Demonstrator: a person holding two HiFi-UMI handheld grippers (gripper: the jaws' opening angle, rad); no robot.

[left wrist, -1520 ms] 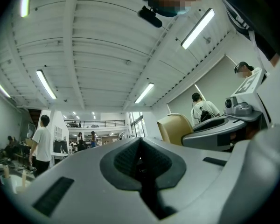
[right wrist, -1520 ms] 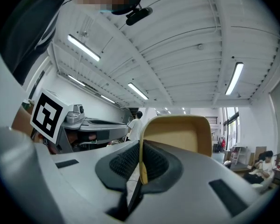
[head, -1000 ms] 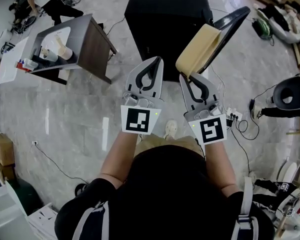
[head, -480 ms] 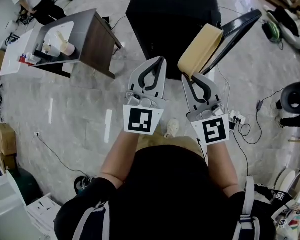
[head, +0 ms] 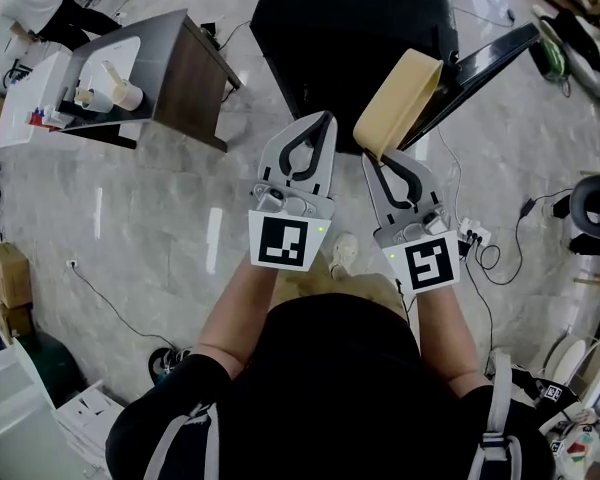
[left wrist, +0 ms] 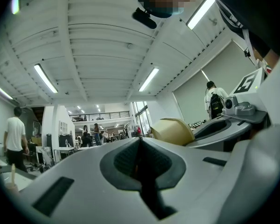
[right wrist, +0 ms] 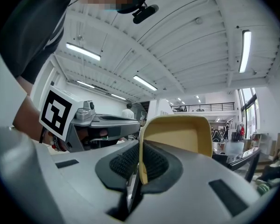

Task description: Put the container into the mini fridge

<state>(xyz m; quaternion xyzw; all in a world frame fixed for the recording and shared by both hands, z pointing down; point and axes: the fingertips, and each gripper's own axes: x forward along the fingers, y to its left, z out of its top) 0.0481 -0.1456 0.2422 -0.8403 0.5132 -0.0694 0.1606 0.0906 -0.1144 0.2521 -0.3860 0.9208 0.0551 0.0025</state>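
The black mini fridge (head: pixel 350 38) stands on the floor ahead of me, with its door (head: pixel 485 63) swung open to the right. My right gripper (head: pixel 374 160) is shut on the rim of a beige container (head: pixel 398 103), which is held tilted up in front of the fridge. In the right gripper view the container (right wrist: pixel 177 134) rises from between the closed jaws of that gripper (right wrist: pixel 140 160). Beside it on the left, my left gripper (head: pixel 319 123) is shut with nothing in it. In the left gripper view, the left gripper (left wrist: pixel 140 164) shows nothing between its closed jaws, and the container (left wrist: pixel 172 130) shows off to the right.
A grey table (head: pixel 185 78) with cups stands at the upper left, and a person (head: pixel 40 3) crouches beyond it. A power strip (head: pixel 475 235) and cables lie on the marble floor to the right. Cardboard boxes (head: pixel 5 288) sit at the left edge.
Both grippers keep nearly the same pose, and the right one still holds the container. The head view has shifted a little, so the fridge door sits slightly closer to the container.
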